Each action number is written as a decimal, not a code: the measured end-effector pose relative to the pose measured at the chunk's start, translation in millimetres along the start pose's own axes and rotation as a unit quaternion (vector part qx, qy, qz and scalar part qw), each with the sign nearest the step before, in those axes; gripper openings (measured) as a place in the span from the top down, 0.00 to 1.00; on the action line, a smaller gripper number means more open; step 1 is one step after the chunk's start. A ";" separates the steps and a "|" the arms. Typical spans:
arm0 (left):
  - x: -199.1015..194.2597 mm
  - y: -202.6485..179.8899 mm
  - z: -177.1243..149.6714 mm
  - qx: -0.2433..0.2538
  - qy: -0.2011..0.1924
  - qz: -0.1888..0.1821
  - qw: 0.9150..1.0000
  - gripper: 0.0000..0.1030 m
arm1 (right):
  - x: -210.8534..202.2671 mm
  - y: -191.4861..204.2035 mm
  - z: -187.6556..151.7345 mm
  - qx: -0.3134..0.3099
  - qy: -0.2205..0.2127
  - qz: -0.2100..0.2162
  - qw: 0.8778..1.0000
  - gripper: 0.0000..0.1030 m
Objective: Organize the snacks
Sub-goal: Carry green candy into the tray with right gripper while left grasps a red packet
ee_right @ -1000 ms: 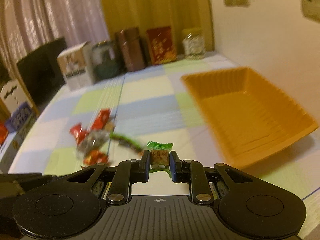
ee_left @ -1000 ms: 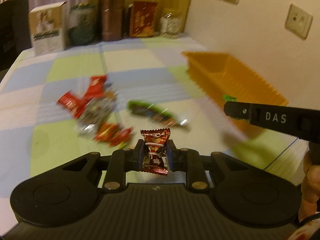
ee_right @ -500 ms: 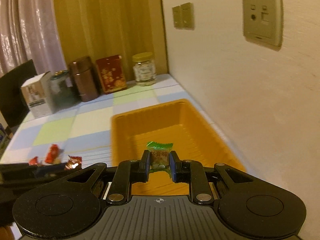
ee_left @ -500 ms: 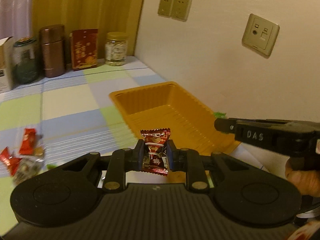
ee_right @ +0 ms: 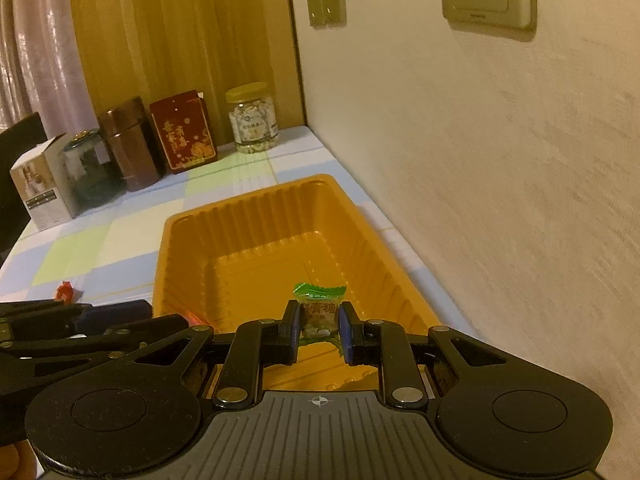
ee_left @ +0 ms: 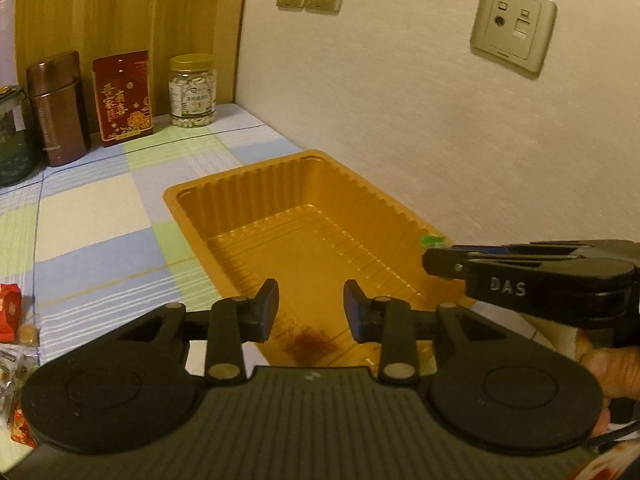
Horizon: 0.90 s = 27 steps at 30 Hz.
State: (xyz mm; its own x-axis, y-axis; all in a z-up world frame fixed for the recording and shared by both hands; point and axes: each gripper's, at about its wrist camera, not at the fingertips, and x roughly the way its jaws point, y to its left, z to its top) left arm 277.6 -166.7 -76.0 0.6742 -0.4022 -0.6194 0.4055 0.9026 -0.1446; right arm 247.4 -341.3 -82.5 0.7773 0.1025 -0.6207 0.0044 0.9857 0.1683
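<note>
An orange ribbed tray (ee_left: 280, 184) lies on the checked cloth beside the wall. My left gripper (ee_left: 311, 308) hovers over its near end; its jaws are opening and nothing is between them. A blurred red candy (ee_left: 310, 340) shows just below them inside the tray. My right gripper (ee_right: 319, 330) is over the tray (ee_right: 240, 204) too, shut on a green-topped wrapped candy (ee_right: 320, 312). In the left wrist view the right gripper (ee_left: 434, 260) reaches in from the right, with the green candy's tip (ee_left: 431, 239) poking out.
The wall (ee_left: 440, 120) runs close along the tray's right side. A brown canister (ee_left: 58, 108), a red box (ee_left: 122, 96) and a jar (ee_left: 192, 90) stand at the back. Loose red snacks (ee_left: 10, 316) lie at the left edge. A person's fingers (ee_left: 608, 364) hold the right gripper.
Both grippers swung from the snack pile to above the orange tray. The left jaws parted and the red candy left them; the right still holds the green candy.
</note>
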 end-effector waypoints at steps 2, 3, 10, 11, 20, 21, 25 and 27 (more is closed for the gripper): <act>-4.0 5.2 -0.9 -0.007 -0.002 0.009 1.000 0.69 | 0.0 -1.9 -0.5 0.003 0.001 0.002 1.000 0.80; -6.8 8.0 -1.7 -0.011 -0.003 0.013 1.000 0.68 | 0.0 -2.6 -1.0 0.004 0.001 0.004 1.000 0.80; -22.1 21.0 -5.9 -0.041 -0.008 0.027 0.999 0.67 | 1.0 2.4 -0.5 0.006 0.006 0.027 1.000 0.80; -23.5 21.5 -6.1 -0.042 -0.008 0.028 0.999 0.66 | 1.0 4.2 -0.4 0.006 0.006 0.031 0.999 0.80; -35.8 21.8 -10.4 -0.036 -0.009 0.041 0.998 0.65 | 0.9 6.4 3.8 0.034 0.001 0.053 0.998 0.37; -38.6 21.7 -10.9 -0.035 -0.010 0.043 0.998 0.65 | -1.5 6.5 4.0 0.034 -0.002 0.055 0.998 0.37; -53.3 21.6 -12.4 -0.032 -0.013 0.051 0.998 0.64 | -13.2 6.8 4.3 0.033 -0.006 0.049 0.998 0.37; -62.7 21.1 -13.2 -0.031 -0.014 0.058 0.998 0.59 | -23.2 6.0 4.5 0.036 -0.011 0.042 0.998 0.37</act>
State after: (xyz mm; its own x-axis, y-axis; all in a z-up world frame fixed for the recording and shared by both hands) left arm 235.8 -120.4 -50.3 0.7320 -0.2976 -0.6129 0.2855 0.9508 -0.1207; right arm 232.2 -338.4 -63.7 0.7903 0.1804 -0.5856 -0.0161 0.9615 0.2745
